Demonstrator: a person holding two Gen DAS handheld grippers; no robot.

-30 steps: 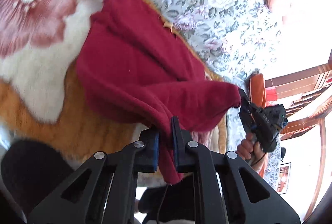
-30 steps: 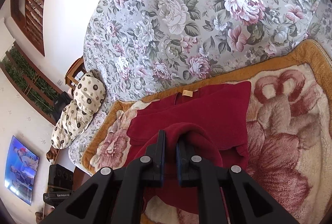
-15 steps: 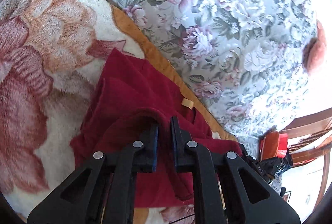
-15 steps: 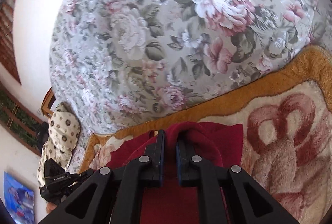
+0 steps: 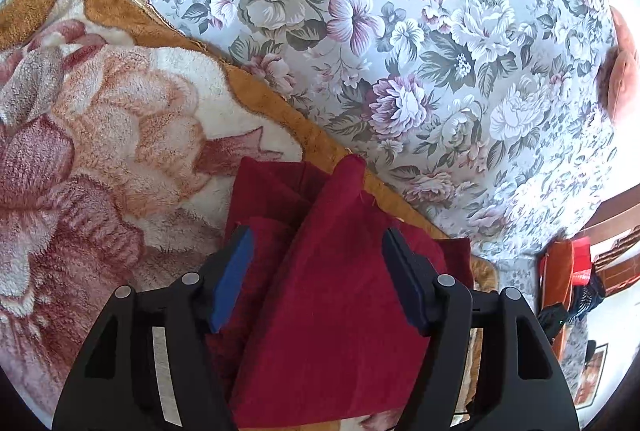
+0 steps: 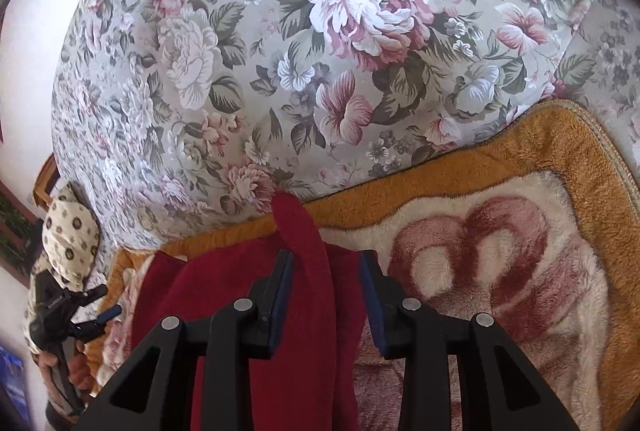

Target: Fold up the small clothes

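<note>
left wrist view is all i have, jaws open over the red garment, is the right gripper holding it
Observer: No. The right gripper is open, with a finger on either side of a raised ridge of the garment and not pinching it.
Operator: ok, whats beside the garment on that side
Observer: The blanket, bare from the gripper out to its orange border.
Operator: anything else there i cant see
Observer: A spotted cushion at the far left, beyond the edge of the floral sheet.
</note>
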